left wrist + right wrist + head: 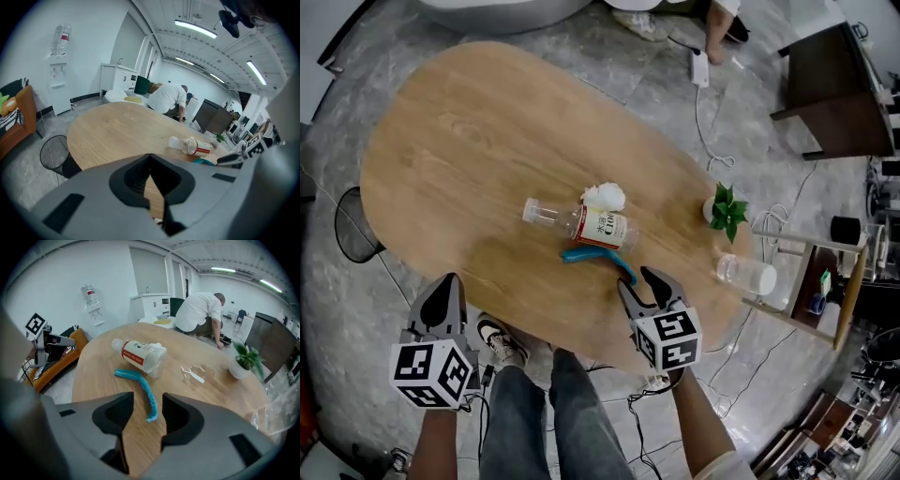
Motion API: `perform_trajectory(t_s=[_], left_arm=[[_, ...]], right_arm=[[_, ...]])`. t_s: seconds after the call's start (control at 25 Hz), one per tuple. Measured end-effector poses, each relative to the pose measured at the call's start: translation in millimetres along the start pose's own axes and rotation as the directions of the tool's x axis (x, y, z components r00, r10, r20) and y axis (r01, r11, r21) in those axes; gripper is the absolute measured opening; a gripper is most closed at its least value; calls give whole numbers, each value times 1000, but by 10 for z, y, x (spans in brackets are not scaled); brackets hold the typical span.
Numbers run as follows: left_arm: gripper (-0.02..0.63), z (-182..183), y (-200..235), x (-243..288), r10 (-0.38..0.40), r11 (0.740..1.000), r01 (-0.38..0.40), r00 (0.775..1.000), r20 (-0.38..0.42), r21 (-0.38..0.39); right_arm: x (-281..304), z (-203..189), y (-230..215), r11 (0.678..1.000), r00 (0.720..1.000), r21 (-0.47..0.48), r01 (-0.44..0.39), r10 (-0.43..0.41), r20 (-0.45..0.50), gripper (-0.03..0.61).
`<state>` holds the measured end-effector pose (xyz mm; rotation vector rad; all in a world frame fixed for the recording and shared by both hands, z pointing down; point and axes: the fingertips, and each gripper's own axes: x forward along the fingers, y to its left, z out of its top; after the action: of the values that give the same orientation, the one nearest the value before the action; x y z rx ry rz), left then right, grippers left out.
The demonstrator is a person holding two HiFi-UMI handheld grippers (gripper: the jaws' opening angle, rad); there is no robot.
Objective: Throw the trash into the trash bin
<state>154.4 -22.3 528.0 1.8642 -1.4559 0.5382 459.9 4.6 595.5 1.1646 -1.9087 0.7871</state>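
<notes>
A clear plastic bottle (581,223) (140,356) with a red and white label lies on its side on the oval wooden table (487,141). A white crumpled tissue (605,197) rests against it. Just in front lies a curved blue strip (598,255) (140,380). My right gripper (637,279) (148,399) stands open over the table's near edge, the strip's near end between its jaws and untouched. My left gripper (448,281) (150,157) is shut and empty, off the table's near left edge. A black wire trash bin (352,230) (54,154) stands on the floor left of the table.
A small potted plant (727,211) (241,362) and a clear plastic cup (748,274) sit at the table's right end, with a clear wrapper (199,373) nearby. A wooden side frame (811,281) stands to the right. A person (201,310) bends over beyond the table.
</notes>
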Motion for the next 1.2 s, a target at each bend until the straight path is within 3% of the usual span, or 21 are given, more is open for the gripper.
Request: perform_trajectory(t_s=[0.28,0.8,1.2], left_arm=[[-8,-28,78,73,22,999,-22,1000,0,-31],[-8,-66,263,70,71,994,-70,997,10,-86],[-8,-30,296,-34,74,993,-71,997,26,-99]], right_arm=[[211,-6,5,996,997,-79,-30,24,-73,144],[269,-6,-41,995,995,-96,-14,4,-104,35],[128,24,77,994,996,-104,-24,14,-89,21]])
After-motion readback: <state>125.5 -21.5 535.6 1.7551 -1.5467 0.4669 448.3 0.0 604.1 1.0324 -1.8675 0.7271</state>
